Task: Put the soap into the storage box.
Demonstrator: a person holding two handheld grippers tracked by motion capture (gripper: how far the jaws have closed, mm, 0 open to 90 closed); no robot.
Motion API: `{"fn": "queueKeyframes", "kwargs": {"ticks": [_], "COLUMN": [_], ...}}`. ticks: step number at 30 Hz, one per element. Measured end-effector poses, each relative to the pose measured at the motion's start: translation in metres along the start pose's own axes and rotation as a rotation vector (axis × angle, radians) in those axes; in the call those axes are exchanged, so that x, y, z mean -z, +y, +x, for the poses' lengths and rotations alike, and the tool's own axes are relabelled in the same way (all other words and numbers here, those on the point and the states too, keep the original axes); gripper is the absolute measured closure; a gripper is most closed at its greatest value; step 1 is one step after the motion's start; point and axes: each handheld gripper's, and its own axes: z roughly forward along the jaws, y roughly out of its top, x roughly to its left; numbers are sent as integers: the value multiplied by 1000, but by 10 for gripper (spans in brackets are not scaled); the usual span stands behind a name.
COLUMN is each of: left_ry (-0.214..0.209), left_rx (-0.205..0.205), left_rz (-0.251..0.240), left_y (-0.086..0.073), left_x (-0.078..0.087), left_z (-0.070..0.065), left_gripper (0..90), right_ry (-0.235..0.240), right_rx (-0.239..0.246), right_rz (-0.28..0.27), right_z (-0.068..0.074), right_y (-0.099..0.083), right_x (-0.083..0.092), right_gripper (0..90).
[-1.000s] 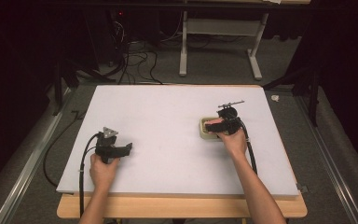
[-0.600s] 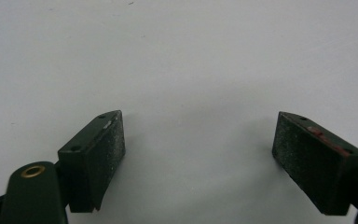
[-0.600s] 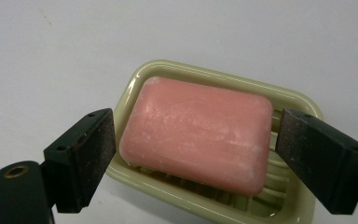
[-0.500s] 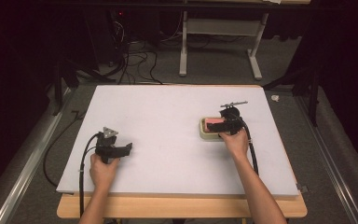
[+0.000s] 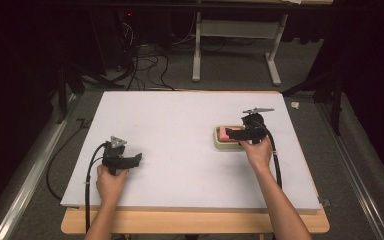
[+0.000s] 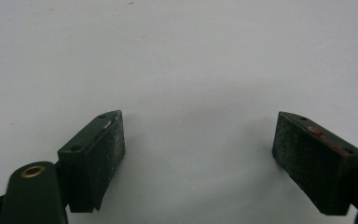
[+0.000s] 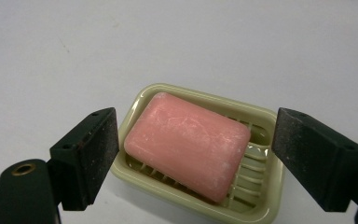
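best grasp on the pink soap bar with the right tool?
Take the pink soap bar across its short width at mid-length, coming from above. It lies flat and skewed in the green dish, rising above the rim. The right tool is open astride the dish, so turn it to match the bar's angle.

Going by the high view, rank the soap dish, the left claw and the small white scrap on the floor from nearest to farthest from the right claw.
1. Soap dish, holding the pink soap, directly under the right claw.
2. Small white scrap, on the floor beyond the table's far right corner.
3. Left claw, across the table near its front left.
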Motion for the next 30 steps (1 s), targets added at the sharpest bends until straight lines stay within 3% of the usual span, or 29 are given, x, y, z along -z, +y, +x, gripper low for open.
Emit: {"fn": "queueKeyframes", "kwargs": {"ticks": [30], "left_ry": [0], "left_rx": [0], "left_rz": [0], "left_y": [0], "left_x": [0], "left_z": [0], "left_gripper": [174], "right_ry": [-3], "right_rx": [-21], "right_rz": [-100], "right_z": [-21], "right_y": [-13], "right_x": [35], "right_gripper": [179]}}
